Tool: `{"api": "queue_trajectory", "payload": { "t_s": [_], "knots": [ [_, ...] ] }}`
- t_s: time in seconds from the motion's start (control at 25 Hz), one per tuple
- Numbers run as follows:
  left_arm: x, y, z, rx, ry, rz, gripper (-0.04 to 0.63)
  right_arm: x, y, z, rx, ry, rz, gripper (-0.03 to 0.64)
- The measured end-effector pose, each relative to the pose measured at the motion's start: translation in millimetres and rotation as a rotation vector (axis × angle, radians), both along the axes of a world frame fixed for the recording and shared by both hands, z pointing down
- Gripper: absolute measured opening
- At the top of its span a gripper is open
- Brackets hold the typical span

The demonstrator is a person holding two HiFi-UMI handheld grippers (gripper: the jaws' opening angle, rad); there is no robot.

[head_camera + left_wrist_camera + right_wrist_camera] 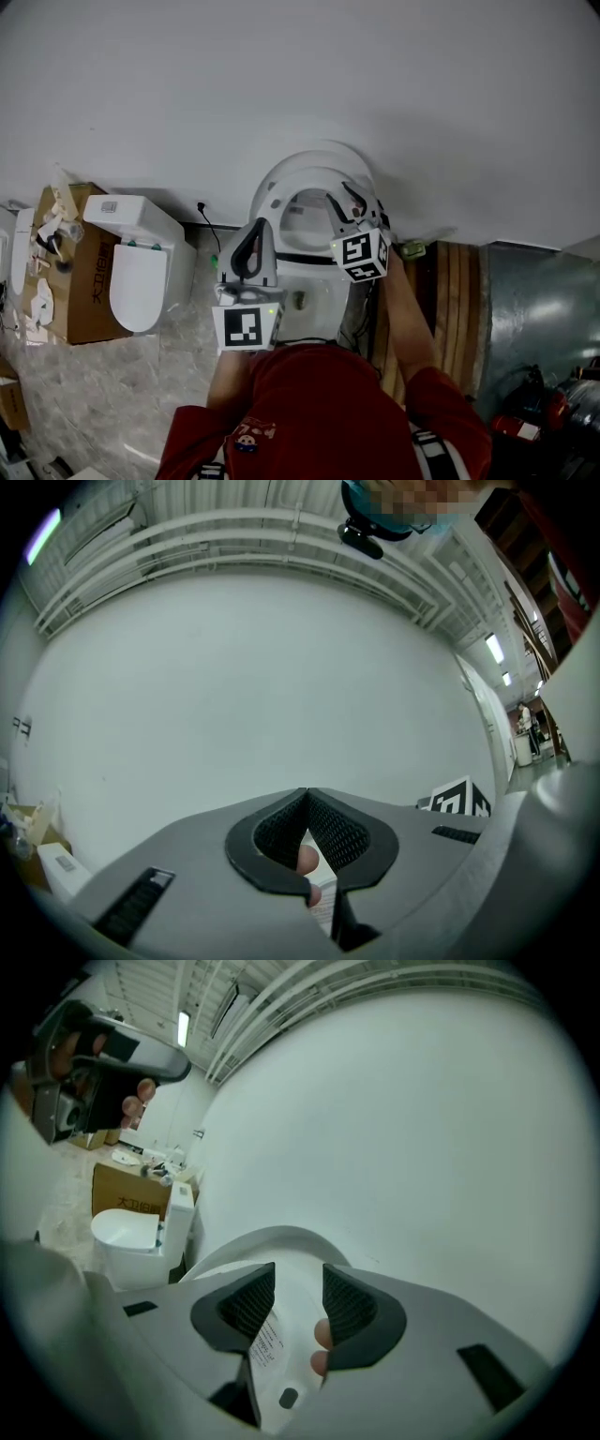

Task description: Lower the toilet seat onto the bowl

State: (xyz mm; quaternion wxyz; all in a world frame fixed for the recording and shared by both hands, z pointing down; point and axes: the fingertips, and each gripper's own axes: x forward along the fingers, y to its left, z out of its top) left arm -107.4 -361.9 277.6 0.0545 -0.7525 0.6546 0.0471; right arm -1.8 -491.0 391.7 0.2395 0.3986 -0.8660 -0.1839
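The toilet seat (pixel 267 202) stands raised against the white wall (pixel 300 84) at twelve o'clock in the head view, its ring upright above the bowl (pixel 314 279) and not yet down on it; the right gripper (pixel 349 208) is at the seat's three o'clock edge, its marker cube (pixel 362 255) just below; in the right gripper view its jaws (pixel 298 1277) stand apart with a clear gap, and the seat's white underside (pixel 291 1354), with a printed label and a small dark bumper, shows through that gap; whether a pad touches the rim I cannot tell; the left gripper (pixel 251 246) is held at the bowl's nine o'clock side, apart from the seat, and in its own view the jaws (pixel 307 794) meet at their tips, closed on nothing; a second toilet (pixel 139 272) with its lid down stands at nine o'clock, just beside a cardboard box (pixel 84 291).
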Motion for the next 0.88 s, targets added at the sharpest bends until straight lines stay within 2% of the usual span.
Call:
{"api": "queue_trajectory", "payload": {
  "t_s": [0.4, 0.88],
  "knots": [
    [-17, 13, 0, 0.016, 0.005, -0.039, 0.012, -32, -22, 50, -0.006, 0.322, -0.102, 0.236],
    [-45, 29, 7, 0.017, 0.029, -0.091, 0.012, -51, -55, 91, -0.009, 0.576, -0.075, 0.255]
  ]
}}
